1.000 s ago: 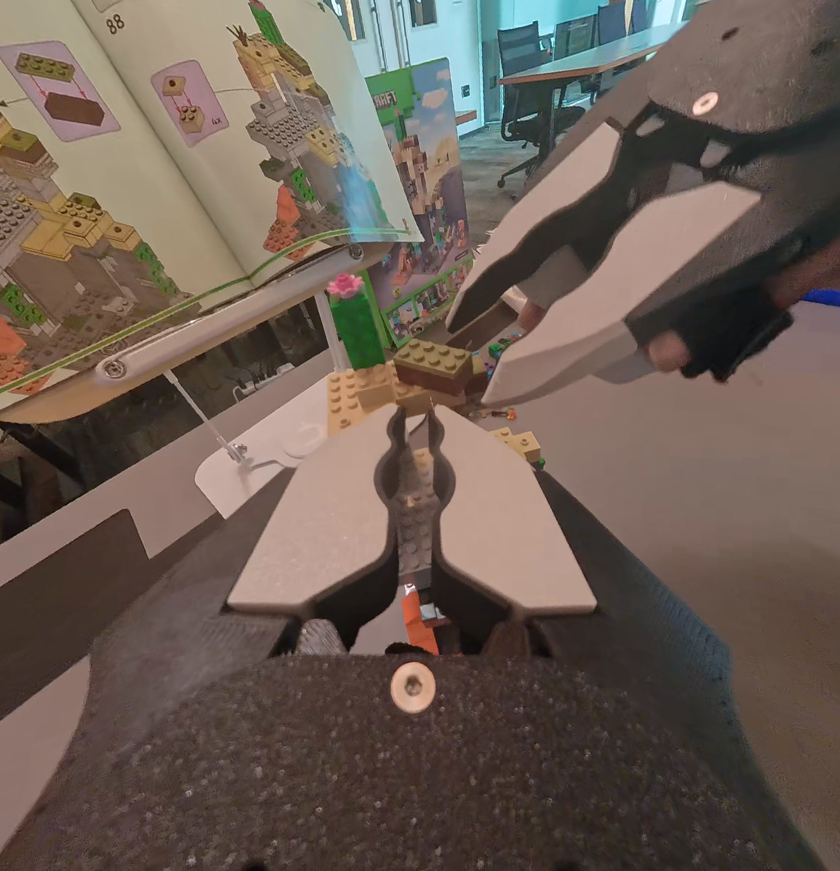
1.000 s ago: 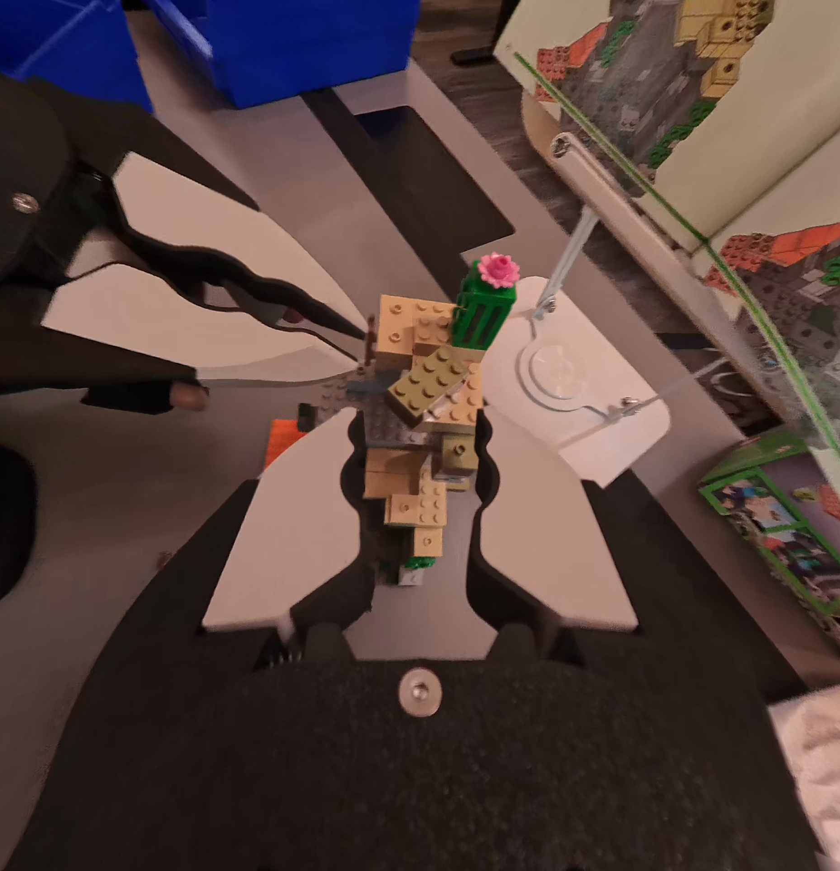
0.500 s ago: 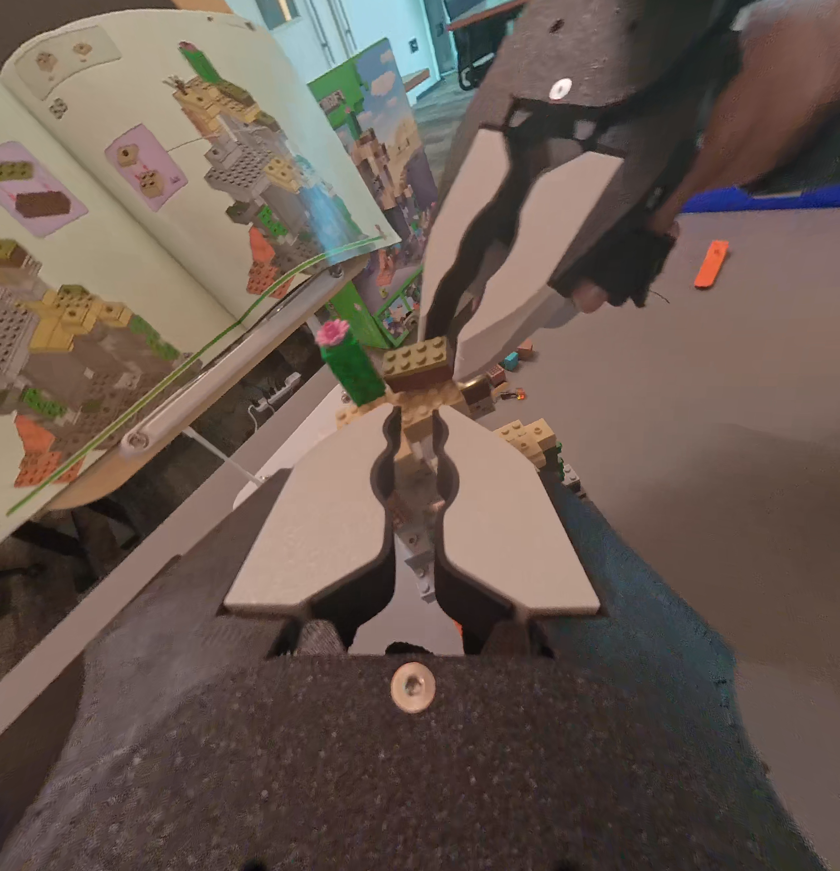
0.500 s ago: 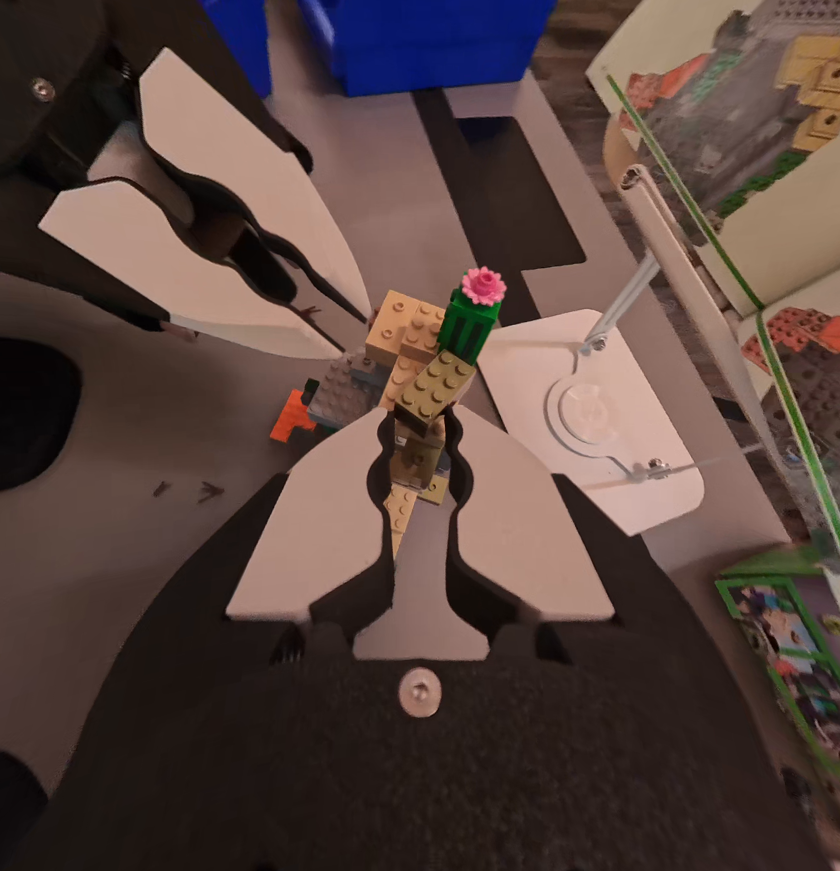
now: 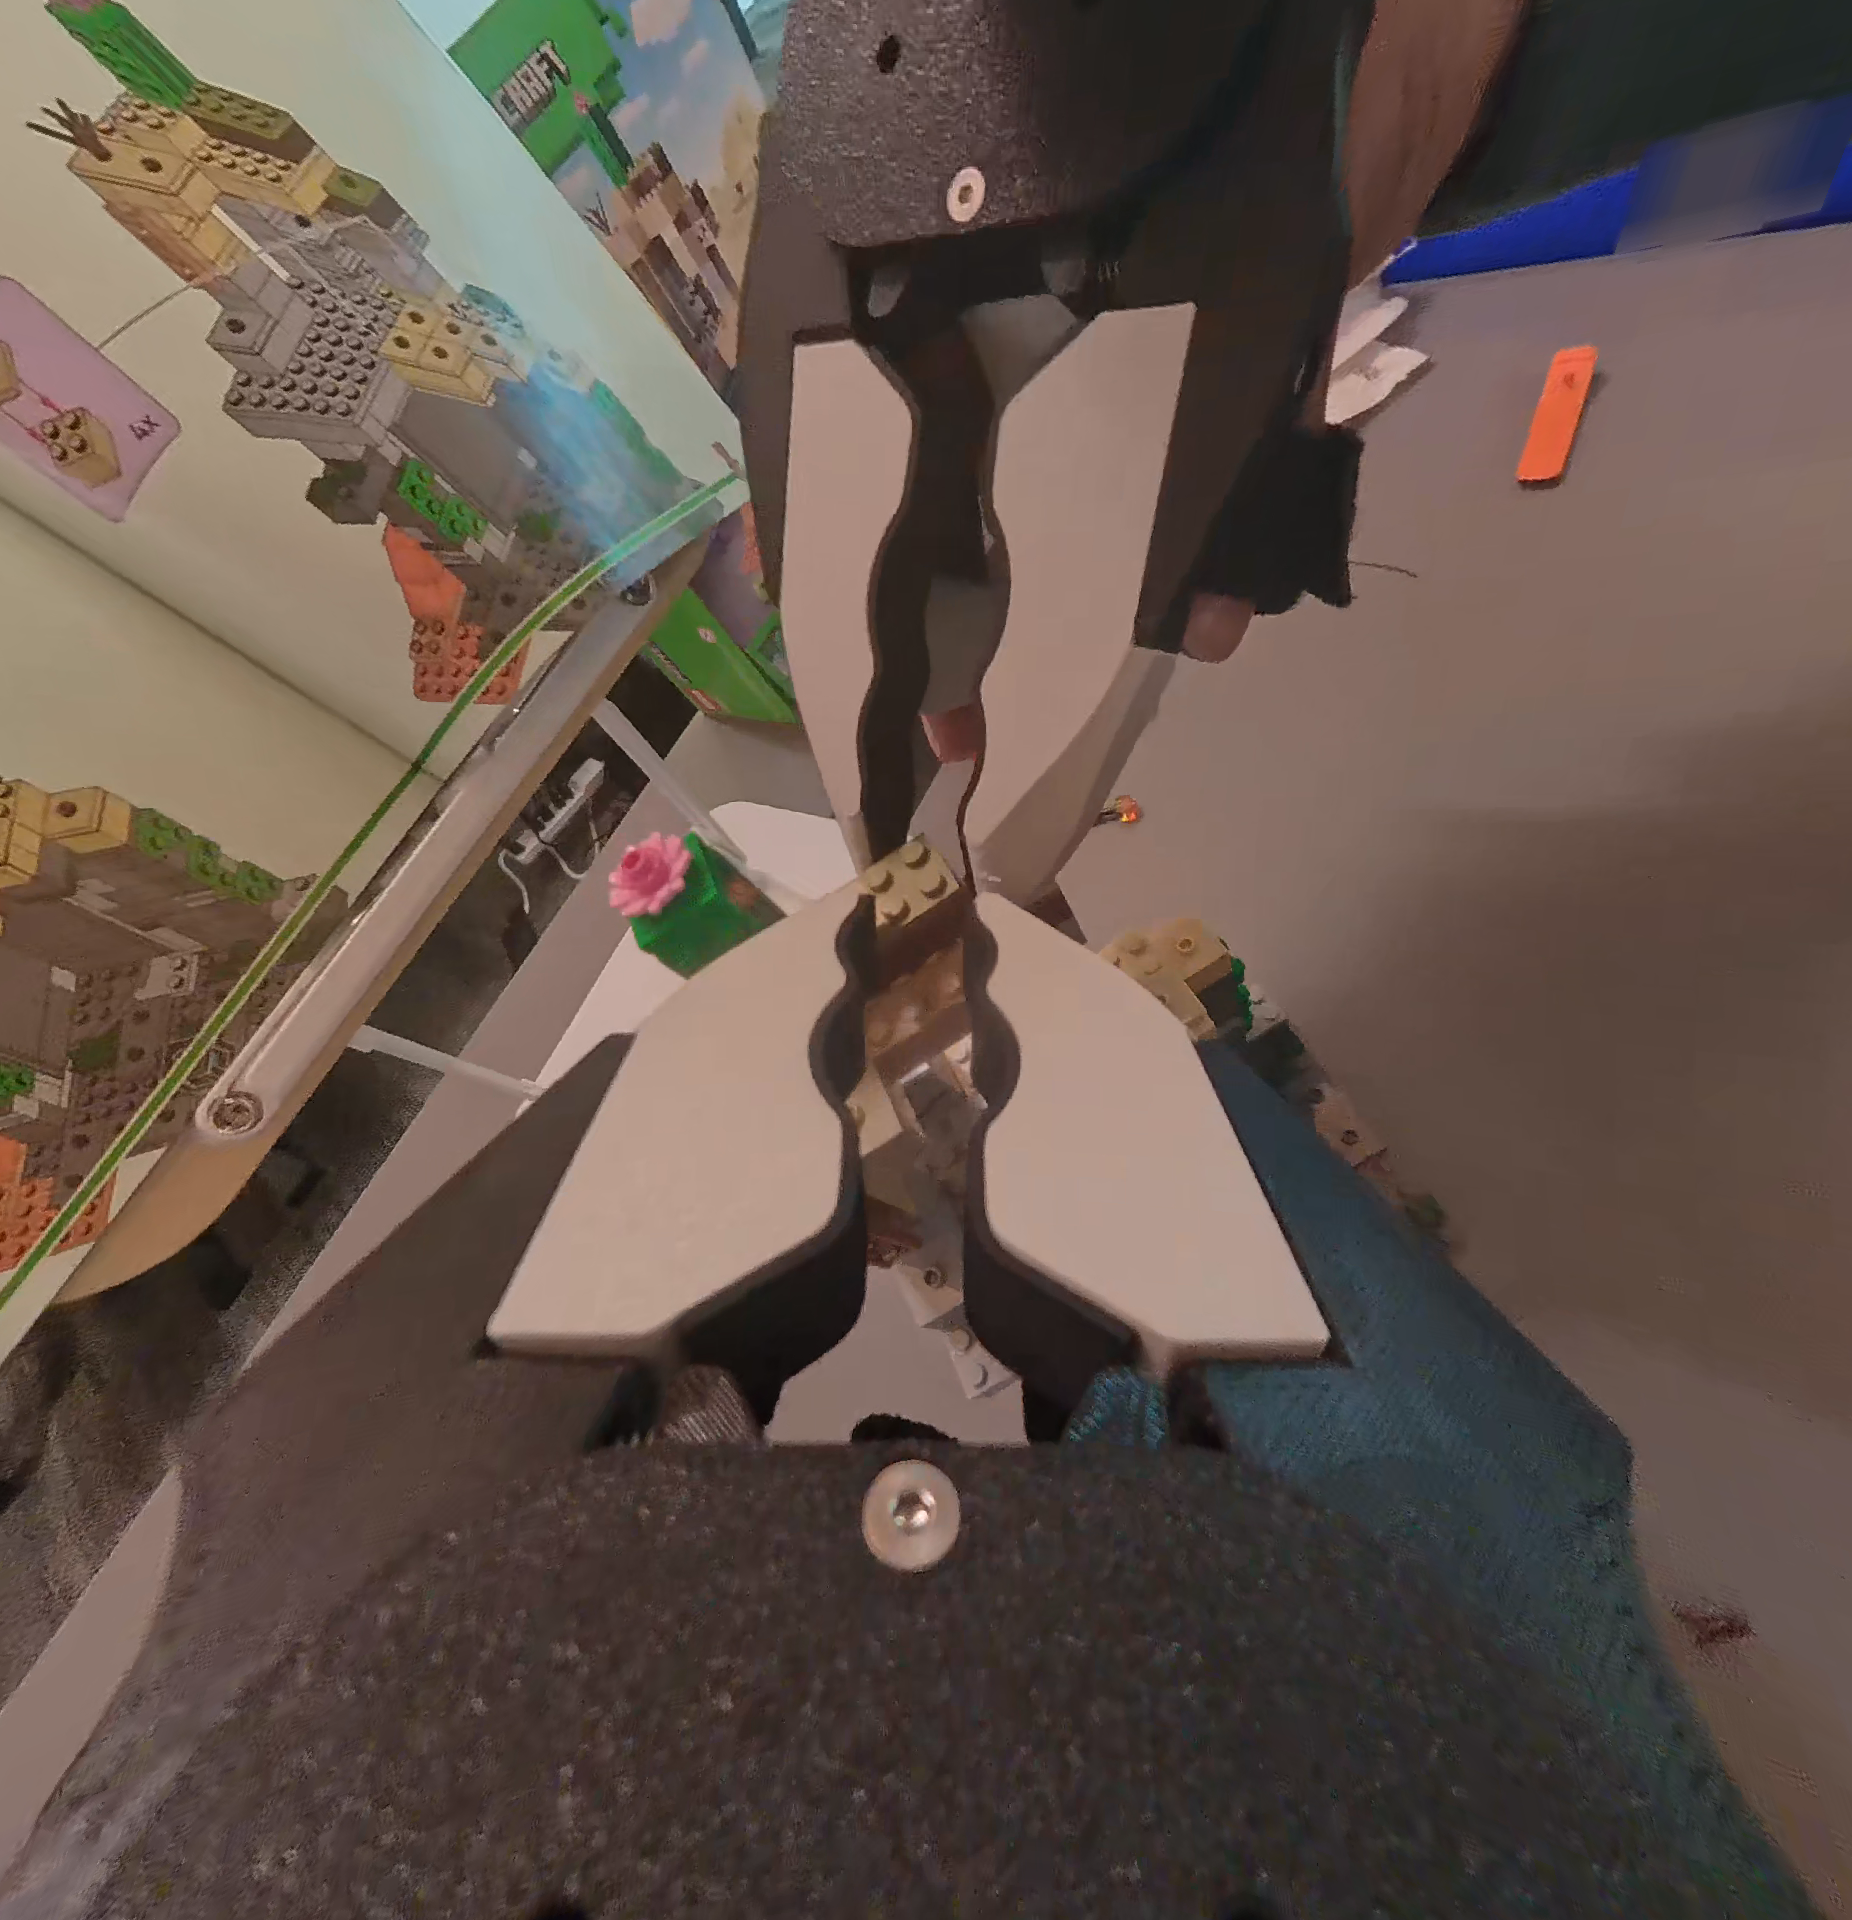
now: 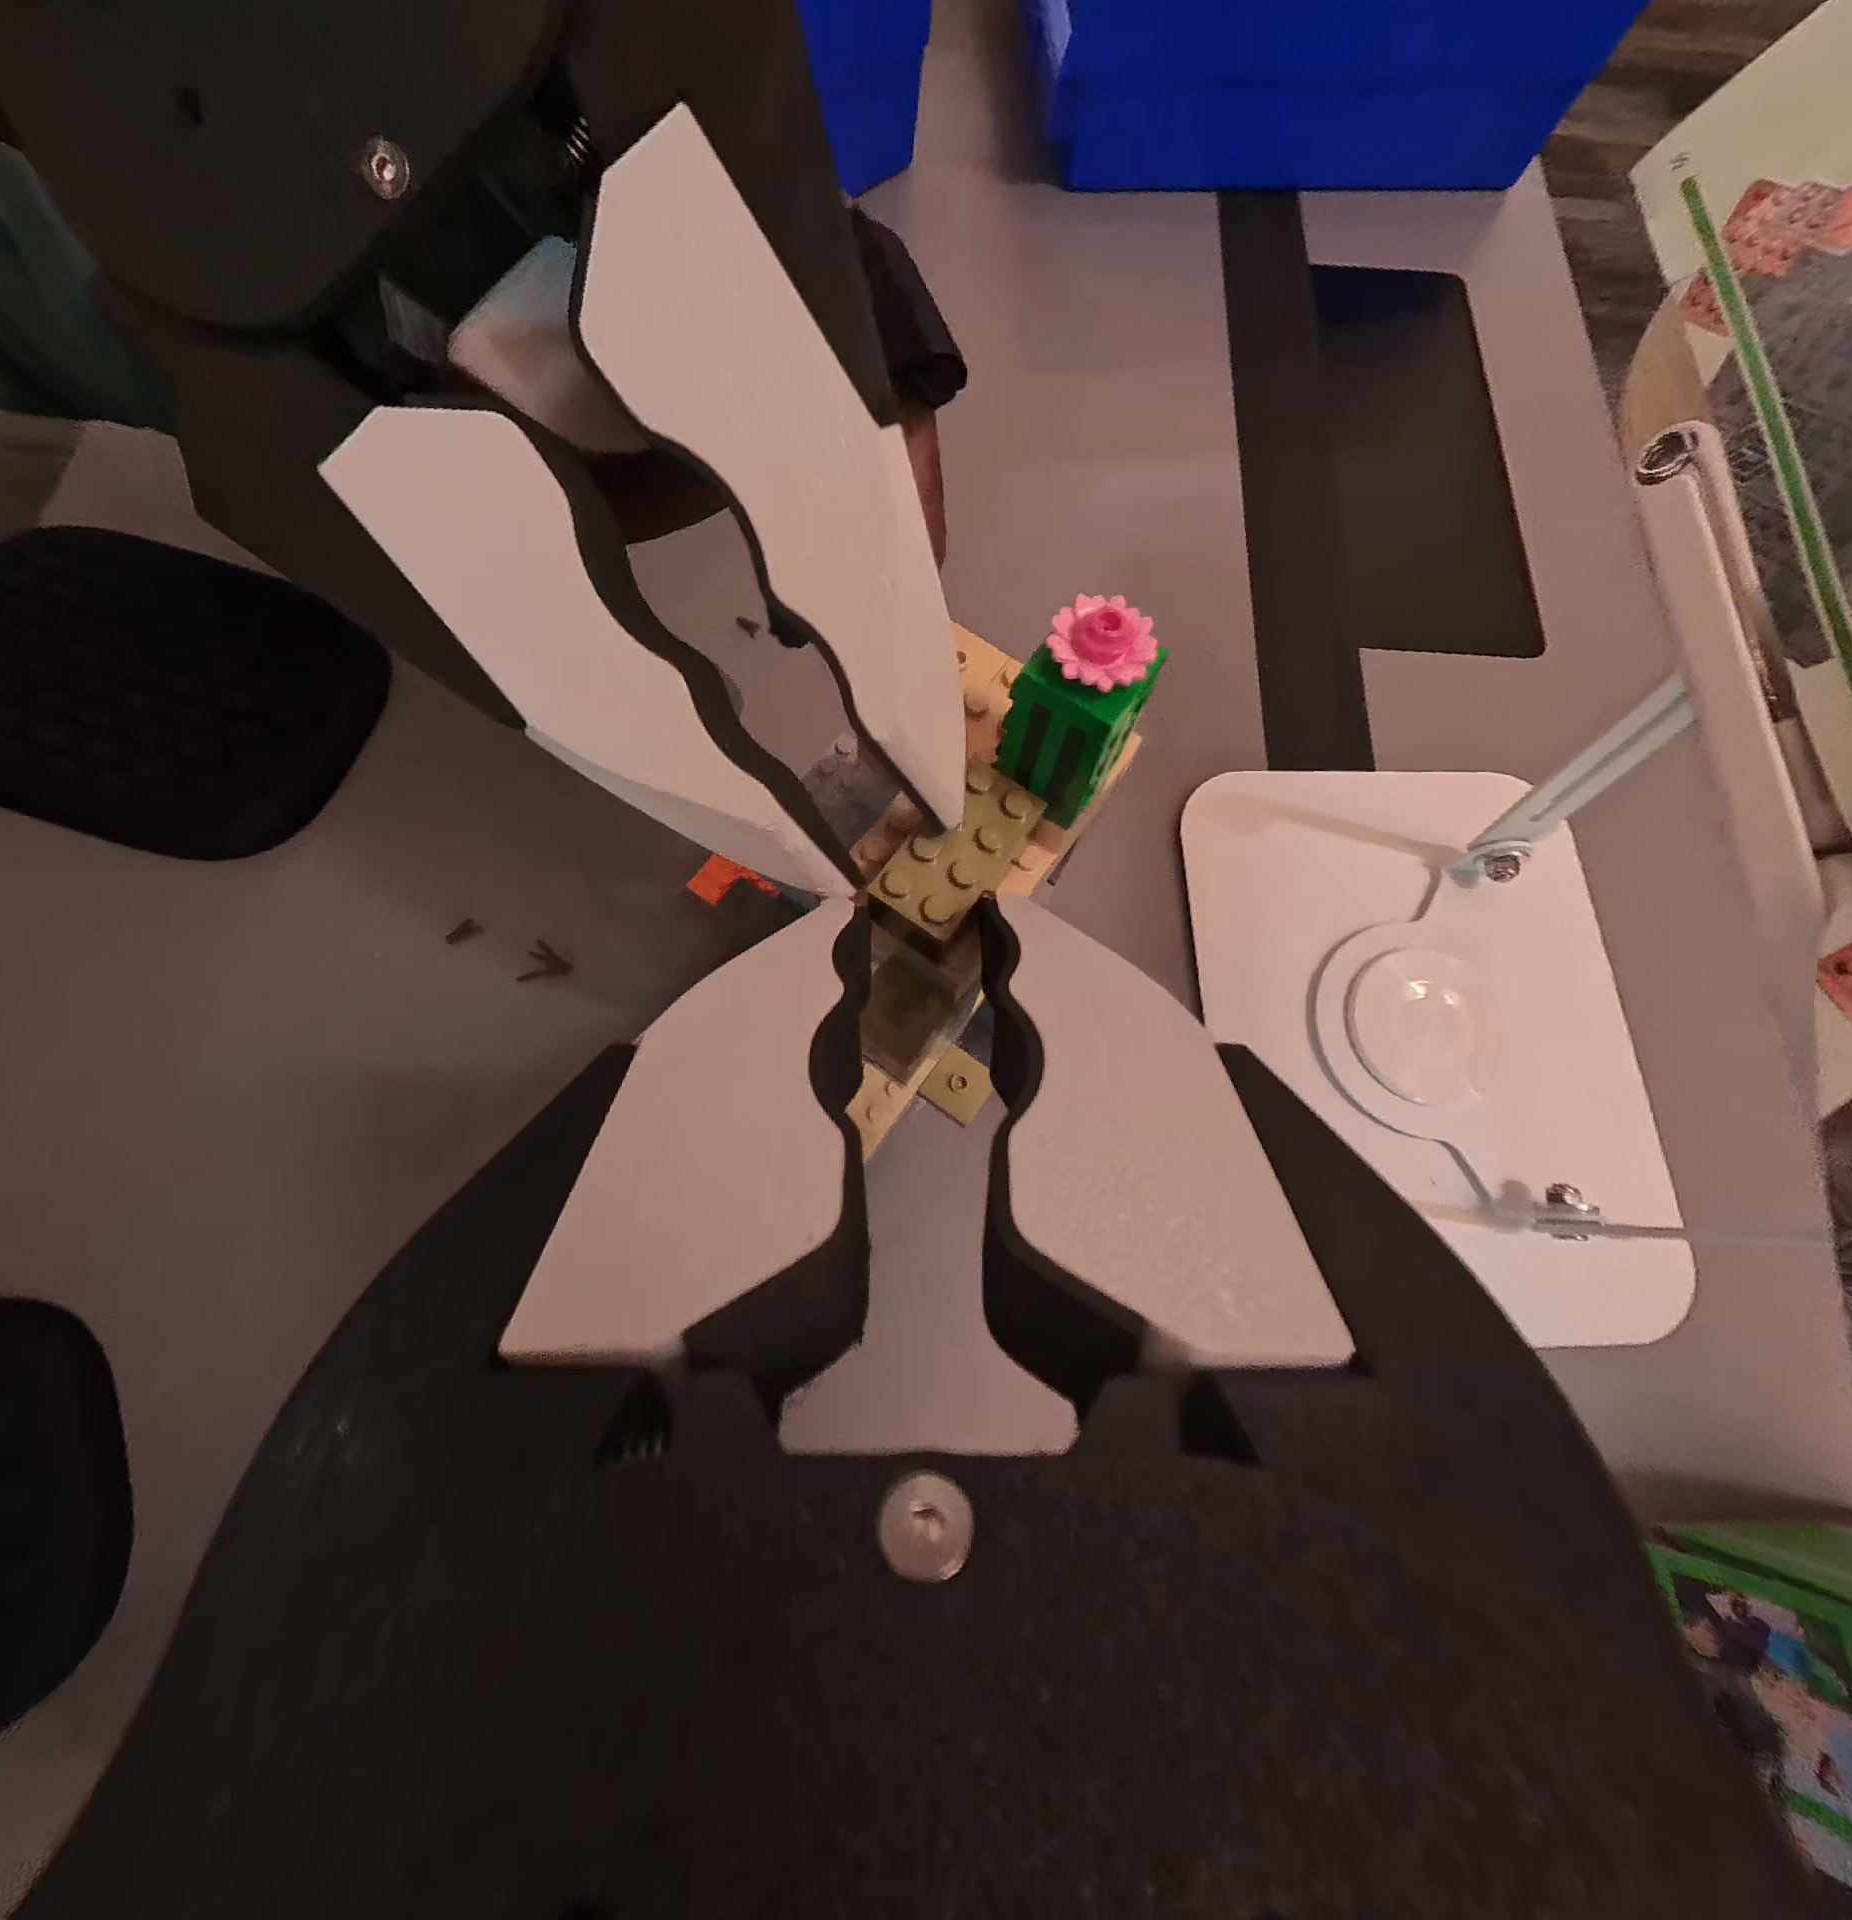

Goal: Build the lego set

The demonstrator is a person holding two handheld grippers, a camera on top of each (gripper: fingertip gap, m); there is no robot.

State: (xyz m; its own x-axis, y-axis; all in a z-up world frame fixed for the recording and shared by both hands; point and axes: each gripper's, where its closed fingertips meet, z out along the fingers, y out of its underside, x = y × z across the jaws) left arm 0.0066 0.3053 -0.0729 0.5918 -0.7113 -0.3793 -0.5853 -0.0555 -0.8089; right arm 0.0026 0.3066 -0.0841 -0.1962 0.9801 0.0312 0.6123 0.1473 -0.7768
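The lego build (image 6: 906, 1096) is a tan and grey stack with a green cactus (image 6: 1083, 727) topped by a pink flower. An olive-topped brown brick (image 6: 953, 847) sits on top of the stack. My right gripper (image 6: 917, 914) is shut on this brick from below in its view. My left gripper (image 5: 914, 914) is shut on the build just under the same brick (image 5: 911, 883). The two grippers meet tip to tip. The left one (image 6: 896, 857) comes in from the upper left in the right wrist view, and the right one (image 5: 917, 852) comes down from above in the left wrist view. The cactus (image 5: 693, 914) stands just left of the tips.
An open instruction booklet (image 5: 278, 416) rests on a stand with a white base (image 6: 1421, 1091) to the right of the build. A lego box (image 5: 631, 187) stands behind it. Blue bins (image 6: 1317, 94) lie at the far edge. An orange piece (image 5: 1556, 416) and small dark bits (image 6: 537, 961) lie on the grey table. My left and right fingertips are right by each other.
My right gripper was open around the build and has closed on the olive-topped brown brick. Both grippers have swung round until they face each other tip to tip.
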